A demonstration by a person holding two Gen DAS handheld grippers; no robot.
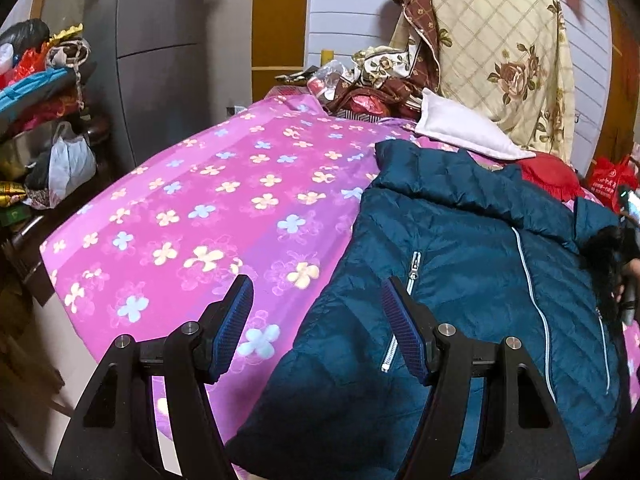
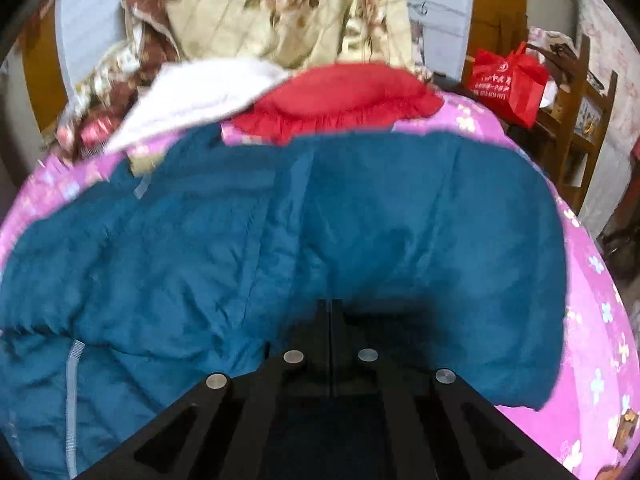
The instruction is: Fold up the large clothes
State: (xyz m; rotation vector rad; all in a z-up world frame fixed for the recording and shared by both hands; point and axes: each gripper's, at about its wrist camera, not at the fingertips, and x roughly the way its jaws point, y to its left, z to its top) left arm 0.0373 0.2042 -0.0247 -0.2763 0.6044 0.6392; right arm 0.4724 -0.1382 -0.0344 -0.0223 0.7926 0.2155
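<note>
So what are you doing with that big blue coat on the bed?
A person is folding a teal quilted jacket that lies spread on a bed with a pink flowered sheet. The left gripper is open and hovers over the jacket's left edge, holding nothing. The right gripper has its fingers closed together at the jacket's fabric; that view is blurred, so a grip on the cloth can't be confirmed. A red pillow and a white cloth lie beyond the jacket.

The left hand-held gripper (image 1: 318, 330) has two matte black angular fingers (image 1: 472, 400) with triangular cut-outs, silver round pivot pins (image 1: 444, 329) and dark blue ribbed pads (image 1: 234, 326) on their inner faces. The right hand-held gripper (image 2: 330, 312) shows the same black frame with four silver pins (image 2: 294, 356).
</note>
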